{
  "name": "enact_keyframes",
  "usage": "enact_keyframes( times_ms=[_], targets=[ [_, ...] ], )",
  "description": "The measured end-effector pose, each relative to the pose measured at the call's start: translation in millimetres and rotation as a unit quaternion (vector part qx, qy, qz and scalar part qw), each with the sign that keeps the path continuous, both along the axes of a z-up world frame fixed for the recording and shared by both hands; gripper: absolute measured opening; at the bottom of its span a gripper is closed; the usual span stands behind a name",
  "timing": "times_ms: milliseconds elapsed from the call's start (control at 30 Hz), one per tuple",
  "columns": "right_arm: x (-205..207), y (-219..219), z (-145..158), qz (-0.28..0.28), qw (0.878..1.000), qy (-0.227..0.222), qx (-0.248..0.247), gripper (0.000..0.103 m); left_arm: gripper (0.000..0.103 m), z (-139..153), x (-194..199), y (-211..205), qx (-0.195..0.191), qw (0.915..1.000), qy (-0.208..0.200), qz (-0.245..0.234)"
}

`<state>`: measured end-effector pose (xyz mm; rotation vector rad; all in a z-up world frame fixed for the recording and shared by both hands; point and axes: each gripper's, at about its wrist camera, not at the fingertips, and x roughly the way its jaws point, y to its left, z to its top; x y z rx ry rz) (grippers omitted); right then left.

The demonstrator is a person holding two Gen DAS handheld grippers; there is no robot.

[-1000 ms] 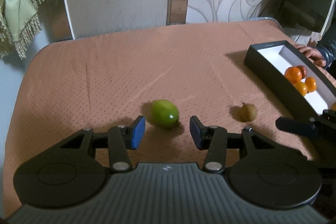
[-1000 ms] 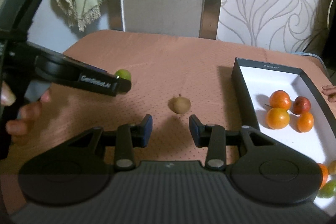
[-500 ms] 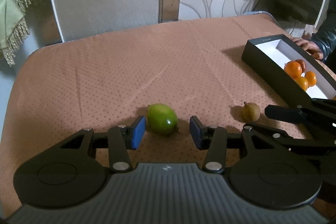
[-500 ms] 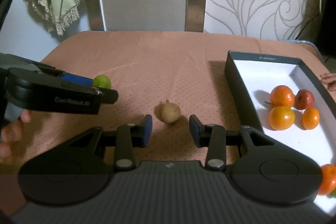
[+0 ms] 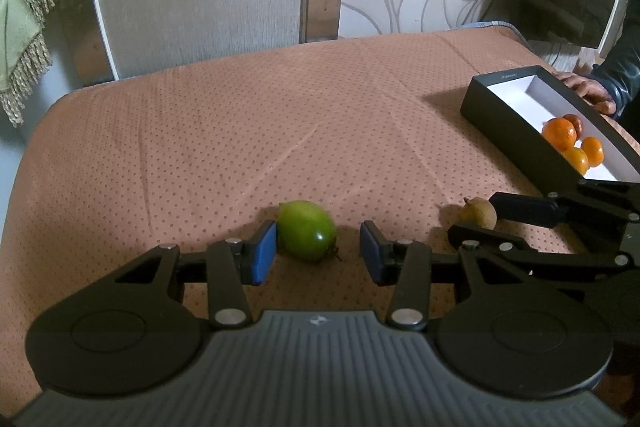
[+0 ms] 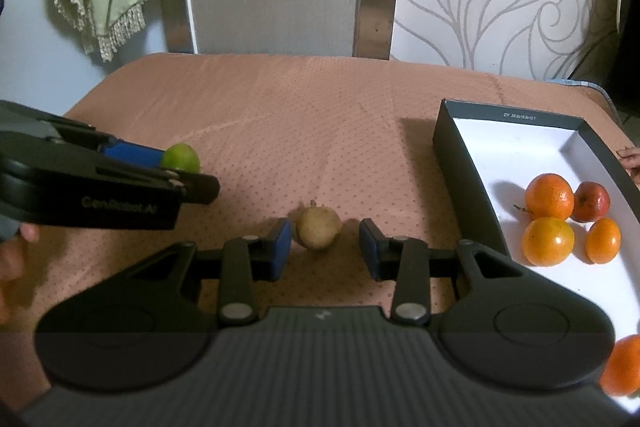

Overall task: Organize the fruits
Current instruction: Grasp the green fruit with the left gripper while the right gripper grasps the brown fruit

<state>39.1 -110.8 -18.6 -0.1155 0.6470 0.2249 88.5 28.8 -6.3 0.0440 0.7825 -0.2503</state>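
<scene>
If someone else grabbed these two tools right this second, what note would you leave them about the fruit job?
Left hand-held gripper: open, fingers on either side of the green fruit, not closed on it.
Right hand-held gripper: open, around the small brown fruit in the same way.
Both fruits lie on the brown tablecloth.
Done: several orange fruits and a small red fruit are in the black box at the right.
Left: probably close on each fruit, lift it and place it in the box.
</scene>
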Motion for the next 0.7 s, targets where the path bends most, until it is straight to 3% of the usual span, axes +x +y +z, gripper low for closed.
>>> enact_keyframes(
  times_ms=[133, 367, 700],
  targets=[
    [-2, -1, 0, 0.0, 1.0, -0.004, 0.007, 0.027, 0.048, -1, 0, 1, 0.0, 1.0, -0.002, 0.005],
    [-10, 0, 4, -0.001, 1.0, -0.008, 0.005, 0.027, 0.036, -1, 1, 4, -0.001, 0.9999, -0.003, 0.011],
    [-38, -9, 21, 0.003, 1.0, -0.013, 0.027, 0.027, 0.035, 3, -4, 3, -0.004, 0.9998, -0.002, 0.017]
  ],
)
